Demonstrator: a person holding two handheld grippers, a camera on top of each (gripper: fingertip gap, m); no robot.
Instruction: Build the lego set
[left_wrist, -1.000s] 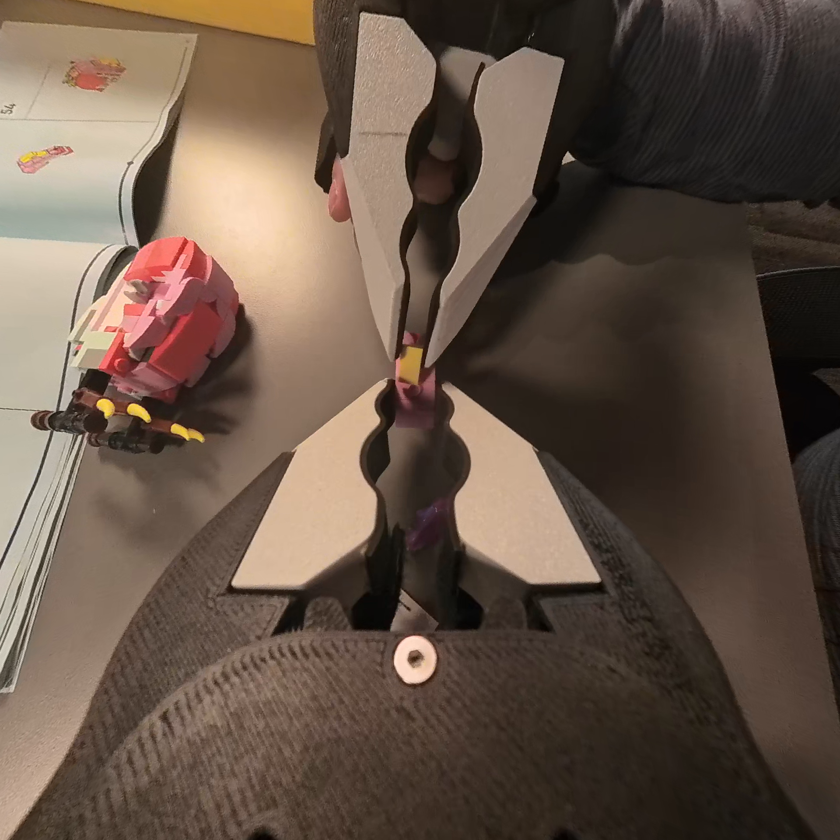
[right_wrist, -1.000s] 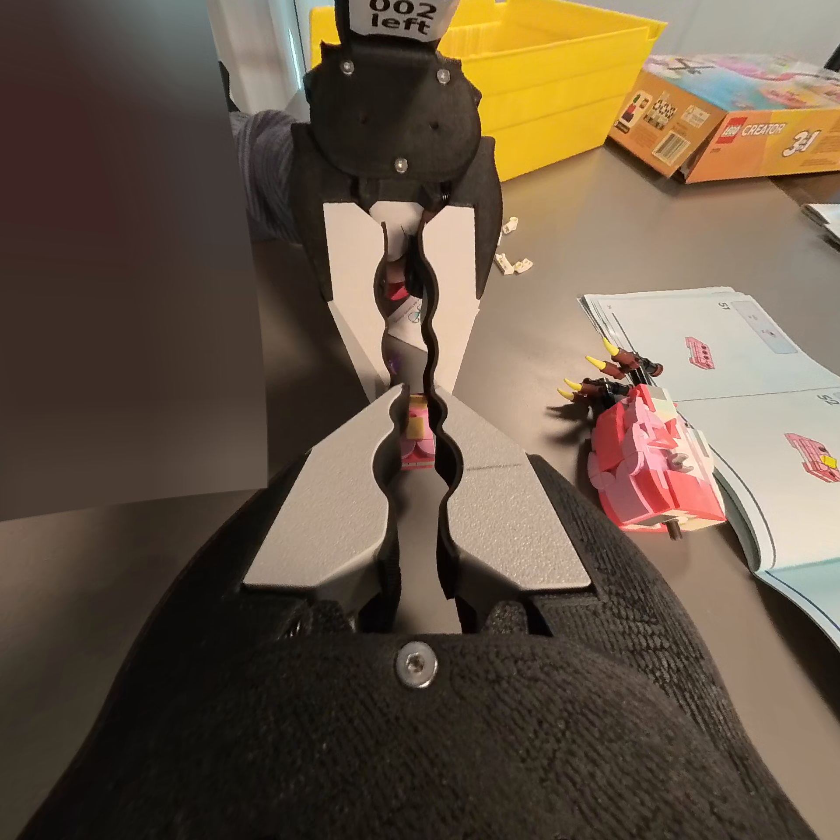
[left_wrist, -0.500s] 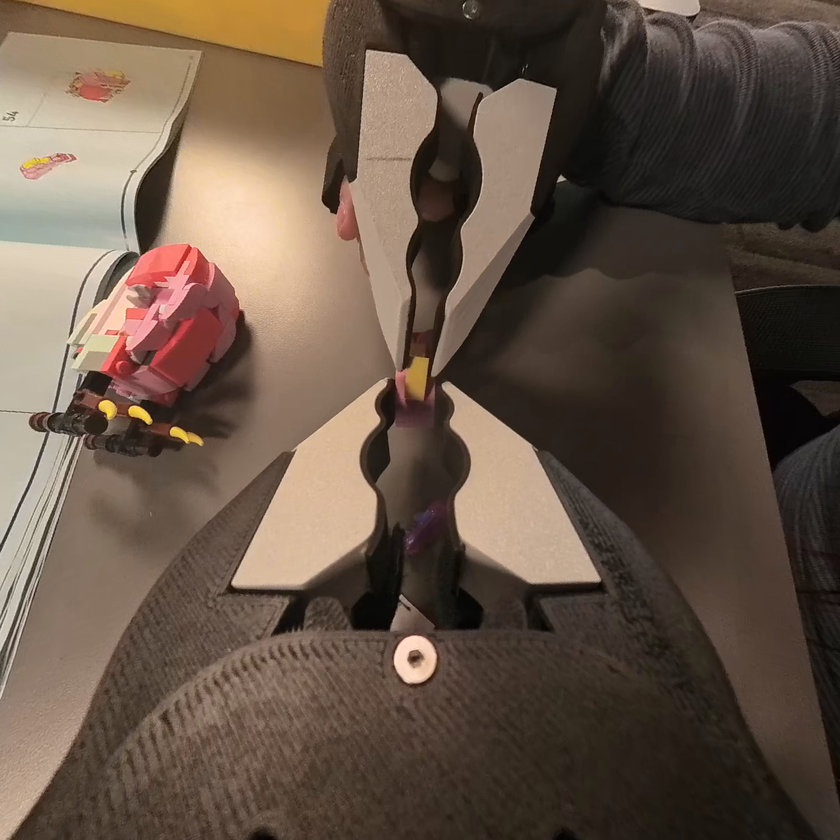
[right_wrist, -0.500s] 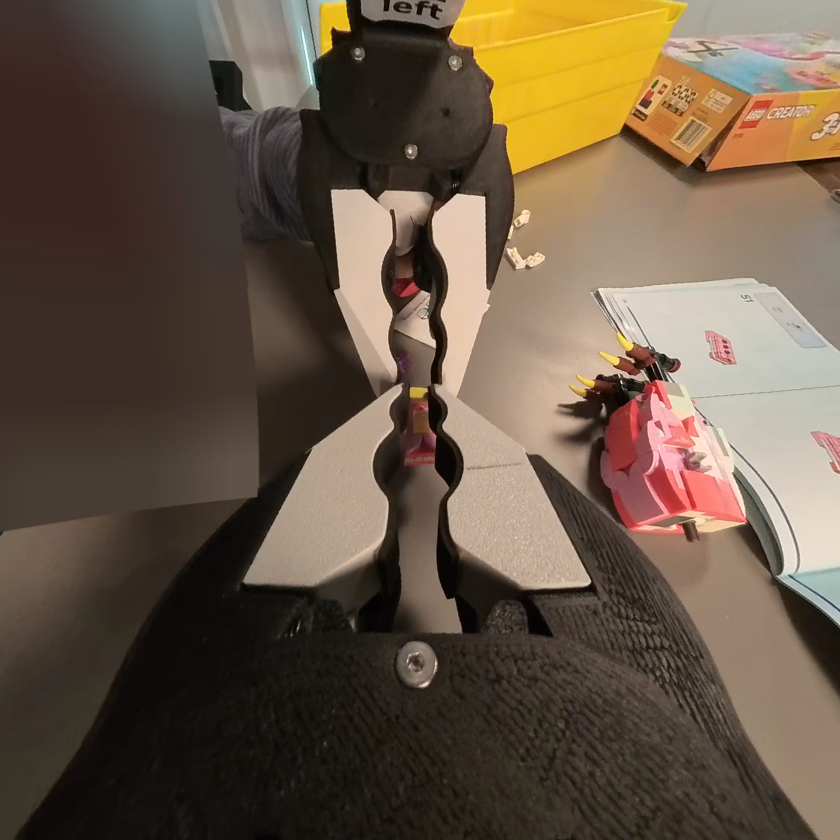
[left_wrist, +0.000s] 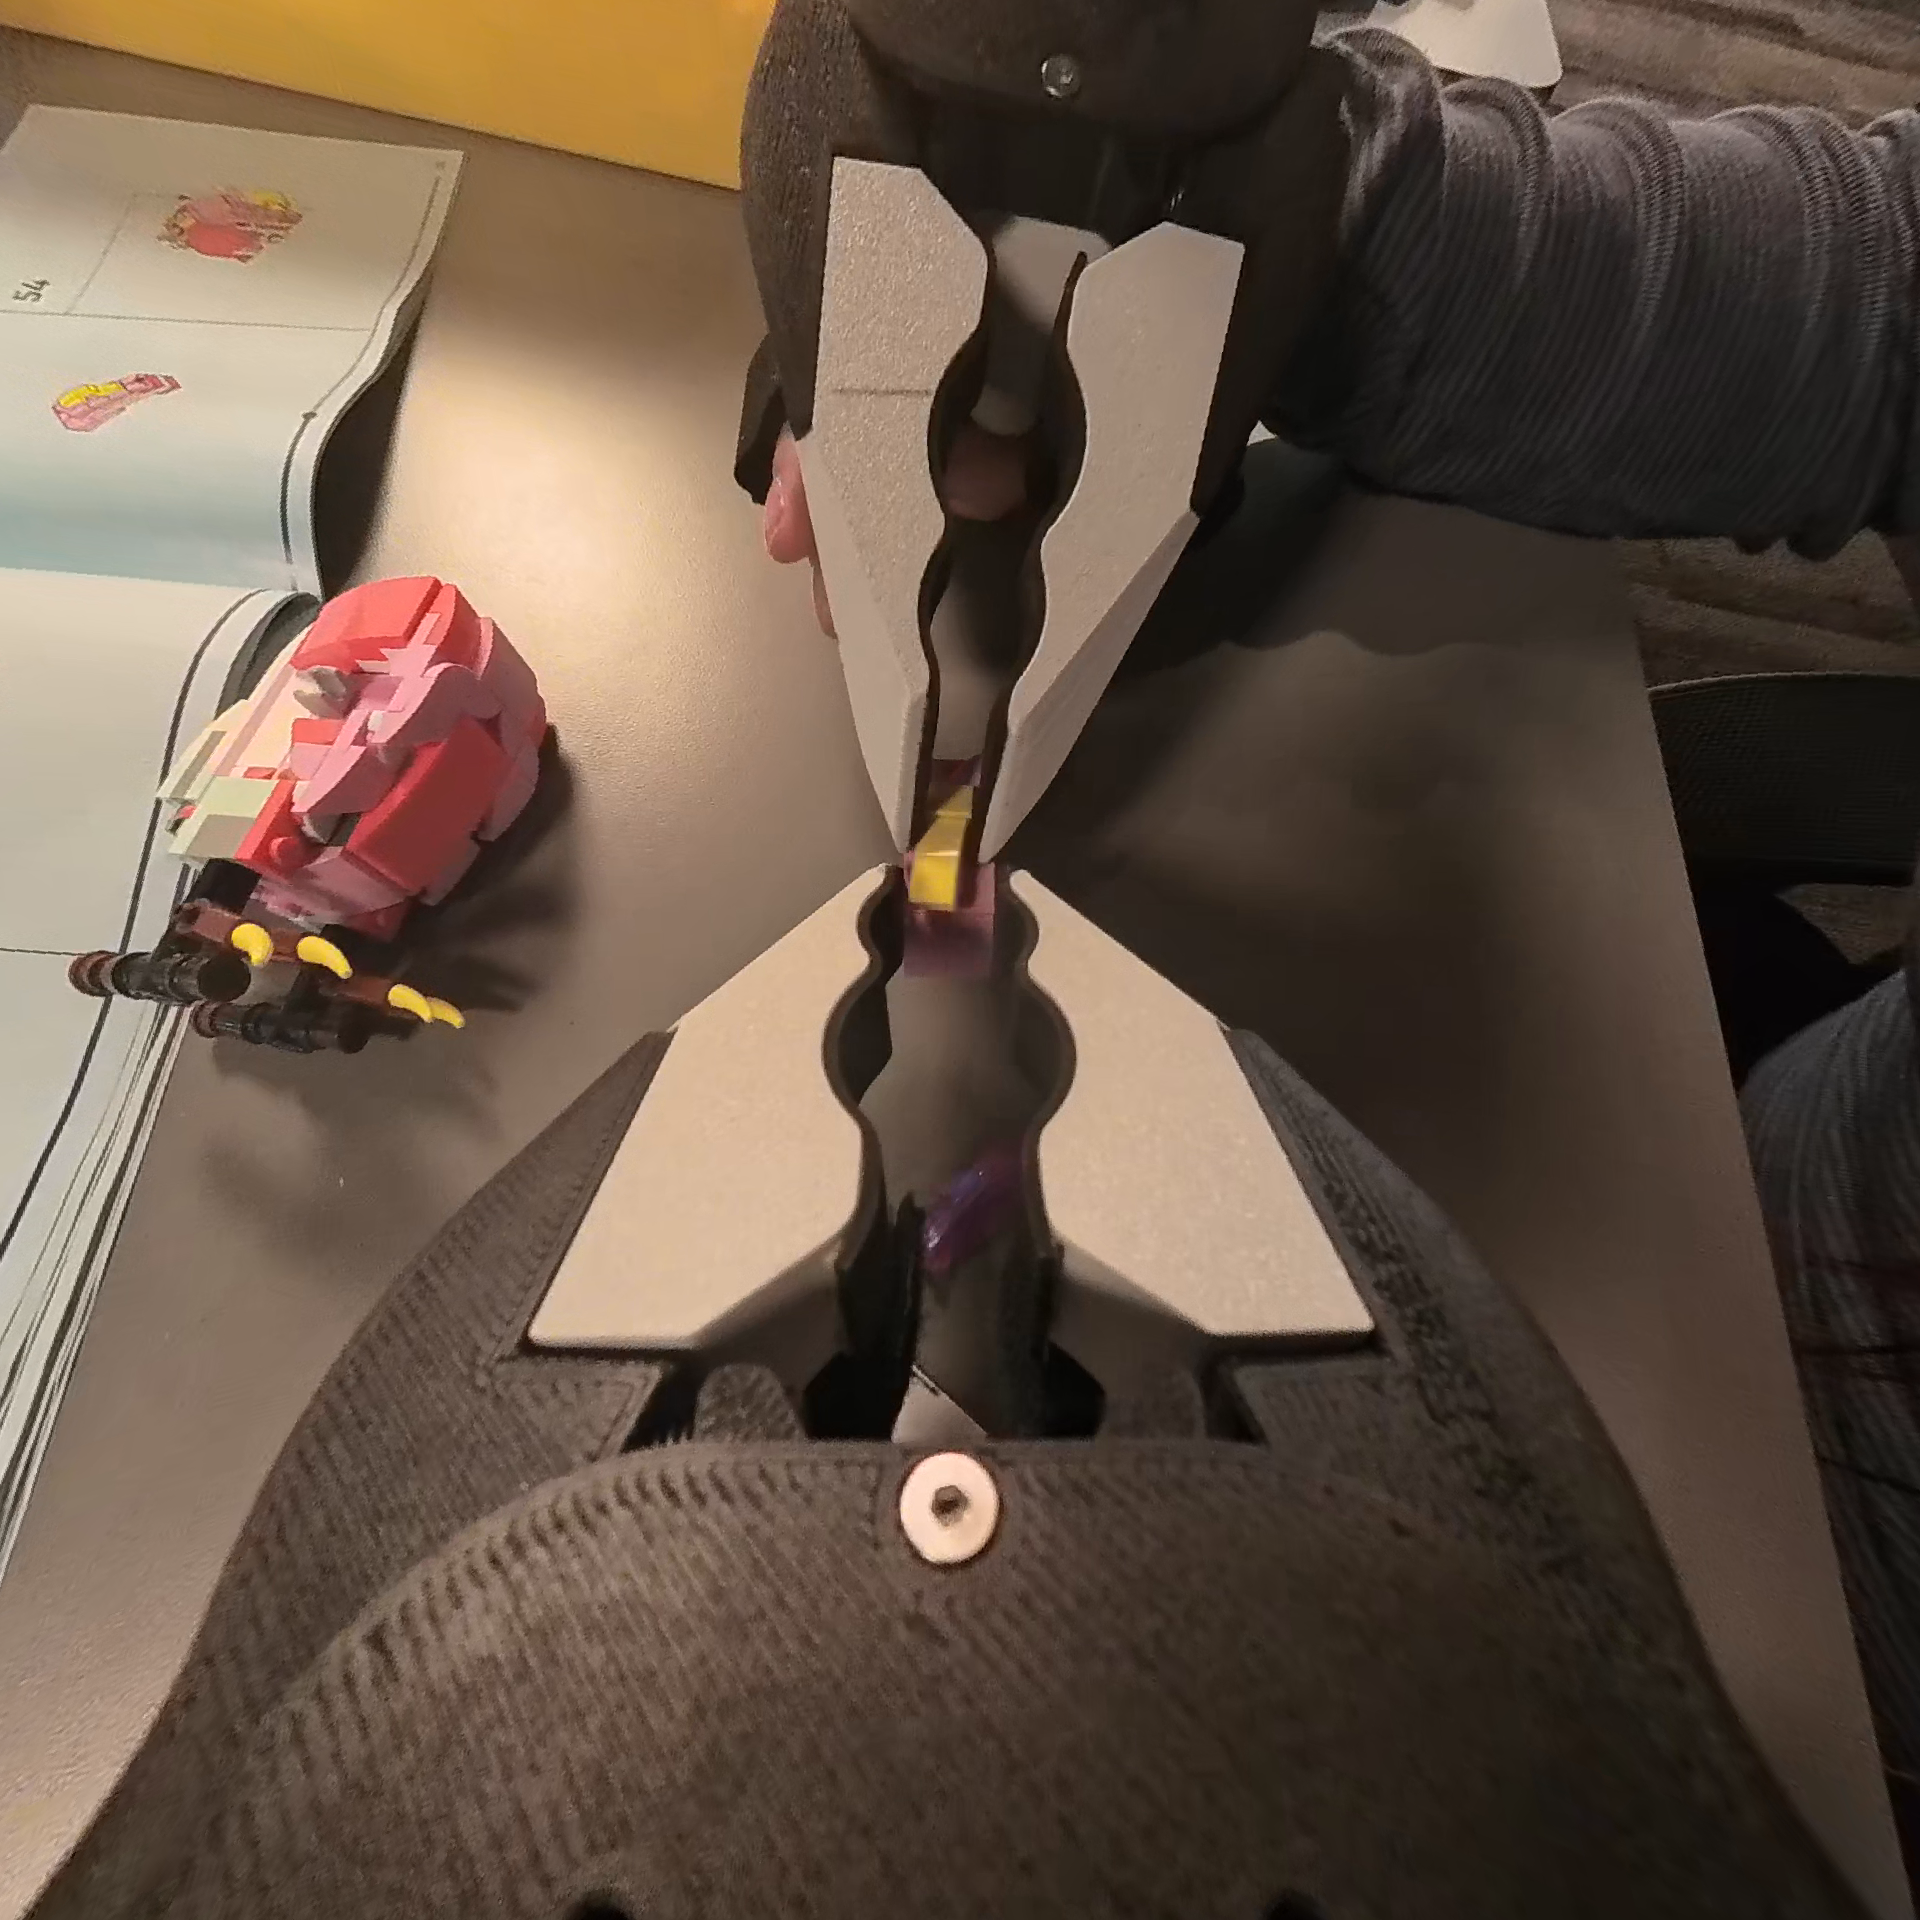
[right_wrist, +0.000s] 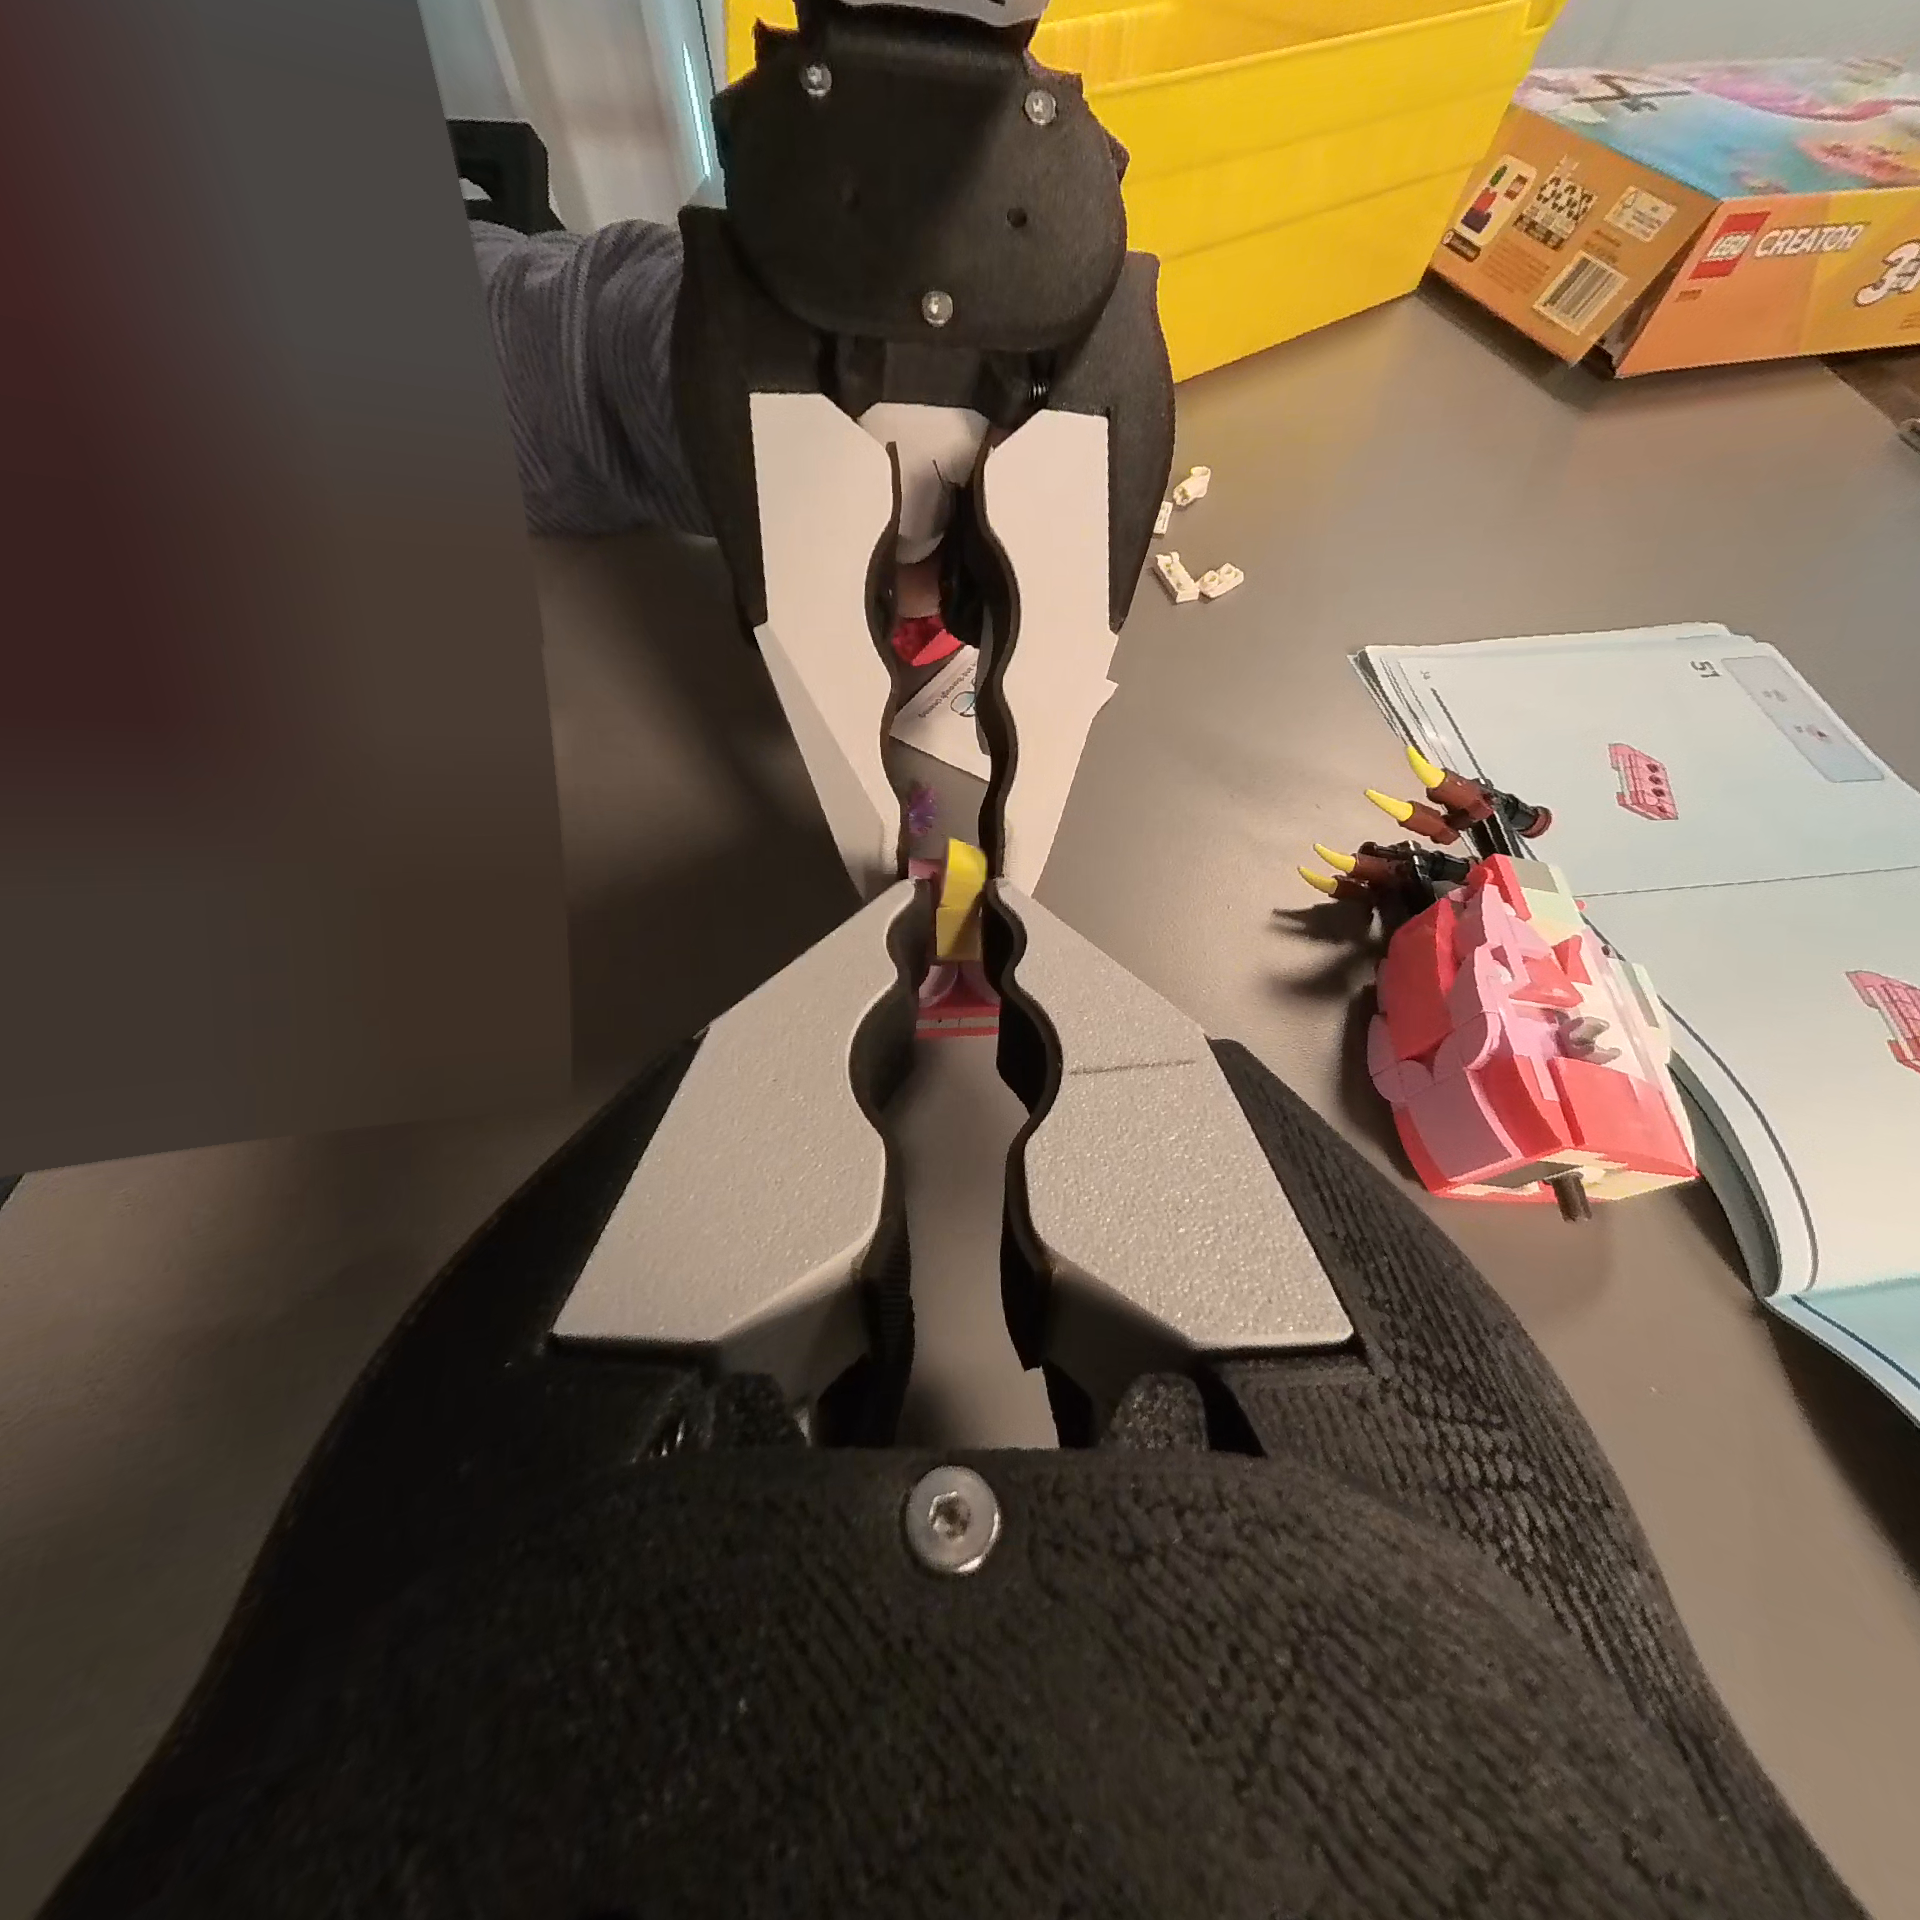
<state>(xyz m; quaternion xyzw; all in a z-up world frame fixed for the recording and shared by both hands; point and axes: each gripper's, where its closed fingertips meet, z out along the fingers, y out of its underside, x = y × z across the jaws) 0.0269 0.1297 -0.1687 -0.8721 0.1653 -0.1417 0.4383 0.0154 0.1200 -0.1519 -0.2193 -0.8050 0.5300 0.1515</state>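
Grey table (right_wrist: 1351, 644) holding booklet (right_wrist: 1714, 769), yellow bin (right_wrist: 1299, 156).

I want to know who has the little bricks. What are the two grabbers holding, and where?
The left gripper pinches the pink brick piece by its sides. The right gripper pinches the yellow brick fixed to it, also by its sides.

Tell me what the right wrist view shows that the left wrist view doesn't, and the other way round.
Only the right wrist view shows the toy box, loose white bricks and the yellow bin in full. Only the left shows a clear purple piece between the left tongs. Both show the red and pink brick model, booklet and small yellow and pink brick assembly.
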